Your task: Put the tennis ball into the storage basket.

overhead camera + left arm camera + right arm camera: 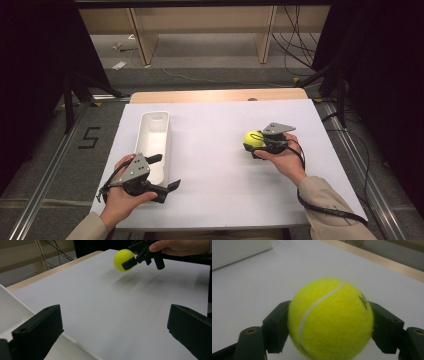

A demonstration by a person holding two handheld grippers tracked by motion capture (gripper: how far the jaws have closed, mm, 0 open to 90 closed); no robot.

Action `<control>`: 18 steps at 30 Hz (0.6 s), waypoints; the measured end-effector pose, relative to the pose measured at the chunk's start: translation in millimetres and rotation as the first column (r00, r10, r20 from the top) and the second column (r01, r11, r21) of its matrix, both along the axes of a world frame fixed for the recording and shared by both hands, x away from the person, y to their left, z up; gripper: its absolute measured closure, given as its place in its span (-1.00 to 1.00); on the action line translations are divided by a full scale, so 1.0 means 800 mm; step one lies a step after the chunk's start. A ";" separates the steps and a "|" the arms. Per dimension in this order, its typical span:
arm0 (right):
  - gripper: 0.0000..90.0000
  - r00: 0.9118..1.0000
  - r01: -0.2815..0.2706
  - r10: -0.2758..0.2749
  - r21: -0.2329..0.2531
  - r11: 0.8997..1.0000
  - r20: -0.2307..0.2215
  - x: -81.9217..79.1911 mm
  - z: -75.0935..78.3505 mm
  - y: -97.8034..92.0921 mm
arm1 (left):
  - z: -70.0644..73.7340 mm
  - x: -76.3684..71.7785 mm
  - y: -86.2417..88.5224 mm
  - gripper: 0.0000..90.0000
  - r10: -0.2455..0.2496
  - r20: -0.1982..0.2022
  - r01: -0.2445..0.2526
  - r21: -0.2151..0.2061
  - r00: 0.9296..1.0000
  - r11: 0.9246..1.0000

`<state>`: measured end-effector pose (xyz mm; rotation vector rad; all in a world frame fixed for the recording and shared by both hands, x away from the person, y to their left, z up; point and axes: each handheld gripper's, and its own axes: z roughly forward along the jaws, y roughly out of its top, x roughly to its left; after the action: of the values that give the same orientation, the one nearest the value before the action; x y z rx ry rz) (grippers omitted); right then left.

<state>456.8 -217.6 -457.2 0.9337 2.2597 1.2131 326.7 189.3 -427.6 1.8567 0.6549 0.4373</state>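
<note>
A yellow tennis ball (253, 138) is held at the right of the white sheet, with my right gripper (253, 143) shut on it. In the right gripper view the ball (330, 320) sits squeezed between the two black jaws of that gripper (329, 328). From the left gripper view the ball (122, 259) hangs a little above the sheet, its soft shadow beneath it. My left gripper (165, 172) is open at the front left with nothing between its jaws, which stand wide apart in its own view (113, 332), beside the near end of a white tray (152, 131).
The long white tray (10, 312) lies lengthwise at the left of the sheet and looks empty. The wooden table edge (215, 95) runs along the far side. A cable (325, 207) trails from the right gripper past the sleeve.
</note>
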 end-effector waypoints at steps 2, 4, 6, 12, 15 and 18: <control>-0.41 1.000 0.000 0.000 0.006 1.000 0.002 0.000 0.001 0.000 | 0.000 0.000 0.000 -1.00 -0.001 0.000 0.001 0.000 1.000 1.000; -0.41 1.000 0.001 -0.001 0.014 1.000 0.007 0.000 0.004 0.000 | 0.000 0.000 0.000 -1.00 -0.001 0.000 0.001 0.000 1.000 1.000; -0.41 1.000 0.003 -0.003 0.017 1.000 0.008 -0.001 0.006 0.000 | 0.000 0.000 0.000 -1.00 0.000 0.001 0.000 0.000 1.000 1.000; -0.41 1.000 -0.001 0.000 0.025 1.000 0.025 -0.001 0.010 0.002 | 0.000 0.000 0.000 -1.00 -0.002 0.004 0.002 0.003 1.000 1.000; -0.41 1.000 -0.001 0.000 0.029 1.000 0.026 -0.001 0.013 0.003 | 0.000 0.000 0.000 -1.00 -0.002 0.000 0.002 0.002 1.000 1.000; -0.41 0.999 0.001 -0.002 0.036 0.999 0.033 -0.001 0.015 0.003 | 0.000 0.001 0.000 -1.00 -0.002 0.001 0.002 0.002 1.000 1.000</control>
<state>456.0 -215.4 -445.5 0.9213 2.2177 1.2636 327.1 189.0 -427.7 1.8588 0.6523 0.4372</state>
